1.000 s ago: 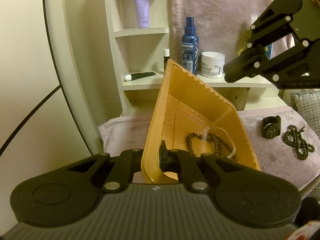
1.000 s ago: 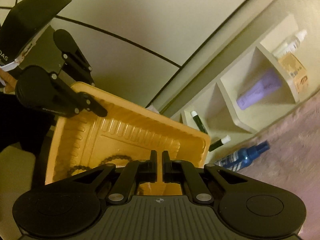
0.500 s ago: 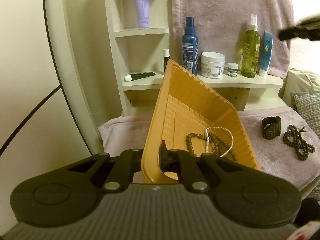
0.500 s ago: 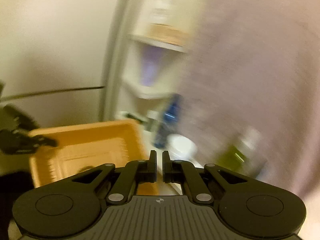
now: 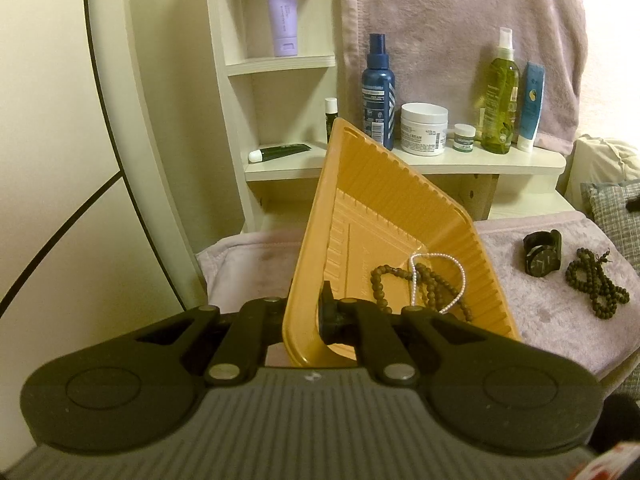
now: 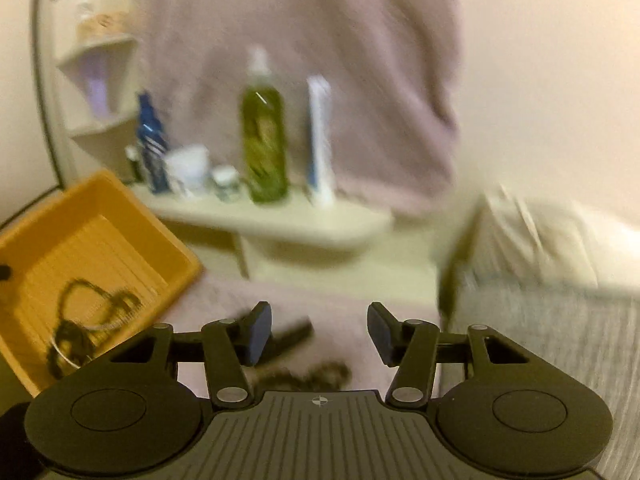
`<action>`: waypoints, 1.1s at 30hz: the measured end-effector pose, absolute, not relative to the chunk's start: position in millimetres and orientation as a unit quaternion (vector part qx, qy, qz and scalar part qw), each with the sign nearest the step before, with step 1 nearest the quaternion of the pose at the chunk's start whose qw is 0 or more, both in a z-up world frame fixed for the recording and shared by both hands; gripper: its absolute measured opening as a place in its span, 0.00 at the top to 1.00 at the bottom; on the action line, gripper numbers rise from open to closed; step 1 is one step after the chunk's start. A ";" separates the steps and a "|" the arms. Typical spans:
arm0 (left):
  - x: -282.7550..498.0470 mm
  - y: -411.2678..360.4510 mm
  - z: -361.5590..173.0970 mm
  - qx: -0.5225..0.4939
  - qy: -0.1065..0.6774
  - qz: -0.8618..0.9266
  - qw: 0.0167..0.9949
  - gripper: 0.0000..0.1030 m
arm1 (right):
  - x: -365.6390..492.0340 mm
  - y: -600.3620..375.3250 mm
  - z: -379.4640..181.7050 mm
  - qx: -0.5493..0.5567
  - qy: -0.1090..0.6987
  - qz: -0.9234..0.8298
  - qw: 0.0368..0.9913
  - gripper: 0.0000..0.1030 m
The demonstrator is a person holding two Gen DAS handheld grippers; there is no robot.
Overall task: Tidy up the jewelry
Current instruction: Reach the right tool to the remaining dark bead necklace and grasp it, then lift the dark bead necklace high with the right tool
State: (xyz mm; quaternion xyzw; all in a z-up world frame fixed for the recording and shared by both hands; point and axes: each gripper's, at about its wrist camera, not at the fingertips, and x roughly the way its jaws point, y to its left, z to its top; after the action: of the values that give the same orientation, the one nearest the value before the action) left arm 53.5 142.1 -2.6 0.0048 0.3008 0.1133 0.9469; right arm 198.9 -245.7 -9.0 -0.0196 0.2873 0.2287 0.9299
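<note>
My left gripper point(image 5: 308, 312) is shut on the near rim of an orange tray point(image 5: 384, 208), holding it tilted above the pink cloth. Inside the tray lie a brown bead bracelet point(image 5: 380, 276) and a white pearl strand point(image 5: 438, 276). On the cloth to the right rest a black watch point(image 5: 542, 254) and a dark bead necklace point(image 5: 596, 284). In the blurred right wrist view my right gripper point(image 6: 318, 334) has its jaws opening with nothing between them; it hovers over the cloth above the dark bead necklace point(image 6: 308, 374) and the watch point(image 6: 292, 334). The tray point(image 6: 132, 208) shows at the left.
A cream shelf point(image 5: 500, 160) behind the cloth carries a blue spray bottle point(image 5: 378, 92), a white cream jar point(image 5: 424, 128), a green bottle point(image 5: 500, 92) and a blue tube point(image 5: 532, 106). A pink towel point(image 5: 460, 20) hangs behind. A grey checked cushion point(image 5: 616, 216) lies at the right.
My right gripper left the tray, swung right over the cloth, rolled upright and opened its jaws. The pearl strand now lies in the tray. The left gripper and tray stayed still.
</note>
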 end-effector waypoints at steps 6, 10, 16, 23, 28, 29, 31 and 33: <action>54.4 141.9 -1.2 0.005 0.301 0.112 0.947 0.94 | 186.5 -259.3 -53.0 0.020 0.333 0.192 0.923 0.48; 54.6 141.8 -1.0 0.005 0.302 0.112 0.947 0.94 | 178.7 -253.8 -70.6 0.010 0.346 0.194 0.918 0.48; 54.7 141.7 -1.0 0.005 0.301 0.112 0.947 0.94 | 174.1 -239.3 -89.5 -0.008 0.360 0.203 0.911 0.54; 54.2 141.1 -1.0 0.004 0.302 0.112 0.947 0.94 | 180.0 -242.3 -96.7 0.023 0.368 0.186 0.911 0.73; 54.0 141.4 -1.4 0.003 0.302 0.112 0.947 0.94 | 188.2 -245.2 -98.6 0.061 0.378 0.191 0.904 0.82; 54.1 141.6 -1.6 0.003 0.302 0.112 0.947 0.94 | 189.9 -244.9 -100.3 0.069 0.382 0.190 0.902 0.83; 54.0 141.6 -1.3 0.003 0.302 0.111 0.947 0.94 | 192.2 -244.4 -102.8 0.080 0.387 0.187 0.899 0.86; 54.0 142.3 -2.0 0.004 0.302 0.111 0.947 0.94 | 191.8 -244.9 -100.7 0.088 0.383 0.185 0.901 0.93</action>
State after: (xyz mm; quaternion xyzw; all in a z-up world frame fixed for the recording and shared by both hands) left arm 54.0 142.3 -2.0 0.0042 0.3022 0.1112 0.9467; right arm 191.8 -244.9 -100.7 0.0880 0.3827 0.1852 0.9008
